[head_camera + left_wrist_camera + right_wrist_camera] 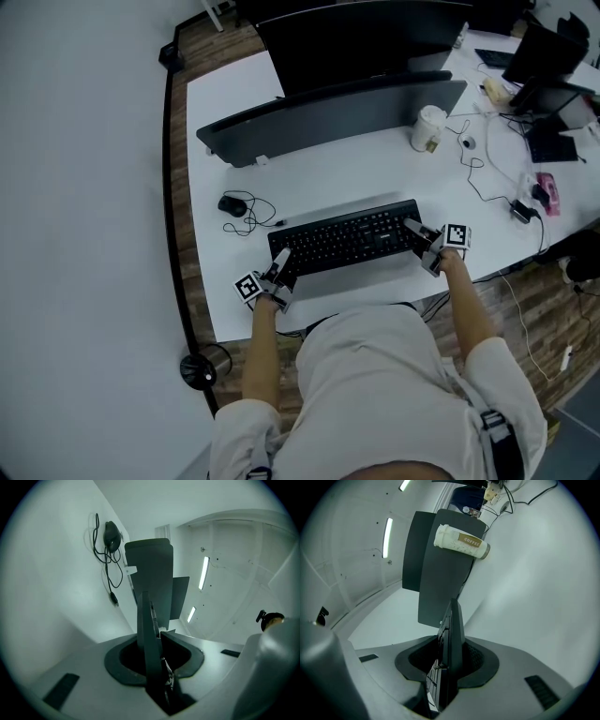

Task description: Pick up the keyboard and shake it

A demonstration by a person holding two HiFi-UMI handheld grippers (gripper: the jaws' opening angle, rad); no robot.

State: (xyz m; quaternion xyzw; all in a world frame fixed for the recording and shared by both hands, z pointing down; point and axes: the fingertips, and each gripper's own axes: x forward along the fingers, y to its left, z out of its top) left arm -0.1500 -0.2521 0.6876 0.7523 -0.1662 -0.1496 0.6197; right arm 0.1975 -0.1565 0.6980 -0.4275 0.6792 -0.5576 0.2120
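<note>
**Keyboard clamped at both ends**

My left hand-held gripper (280, 262) is closed on the left end of the black keyboard (347, 239). My right hand-held gripper (418, 234) is closed on its right end. The keyboard spans between them over the white bench (356, 169), with the mouse (232, 204) and the coffee cup (428, 128) beyond it.

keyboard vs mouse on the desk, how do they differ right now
The keyboard is long and flat; the mouse is small and rounded. The keyboard is clamped at both ends, by the left gripper and the right gripper; the mouse lies untouched, its cord looped beside it. Both are black, against the white desk.
</note>
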